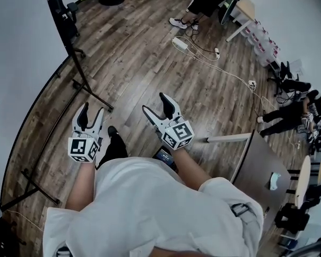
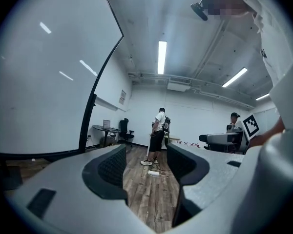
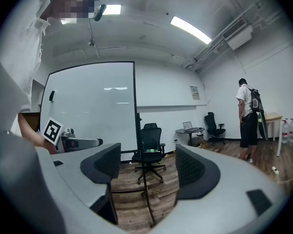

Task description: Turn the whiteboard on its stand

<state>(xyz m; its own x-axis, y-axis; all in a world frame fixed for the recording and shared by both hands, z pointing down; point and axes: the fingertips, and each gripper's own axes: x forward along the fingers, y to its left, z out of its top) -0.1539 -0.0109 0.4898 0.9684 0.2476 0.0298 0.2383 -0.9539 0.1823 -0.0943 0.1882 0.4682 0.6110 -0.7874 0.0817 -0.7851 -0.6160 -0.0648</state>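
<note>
I'm holding both grippers out in front of me, neither one touching anything. The left gripper (image 1: 92, 114) is keeping its grey jaws with their ribbed black pads well apart, with only air between them. It is hovering near the whiteboard (image 2: 39, 72), whose smooth, glossy white face in a thin black frame is filling the left of that gripper's view. The right gripper (image 1: 156, 107) is gaping just as wide, empty, and facing the board's flat rectangle. The stand (image 1: 91, 92), black tubing with splayed feet, is resting on the wood-plank floor (image 1: 150, 52).
</note>
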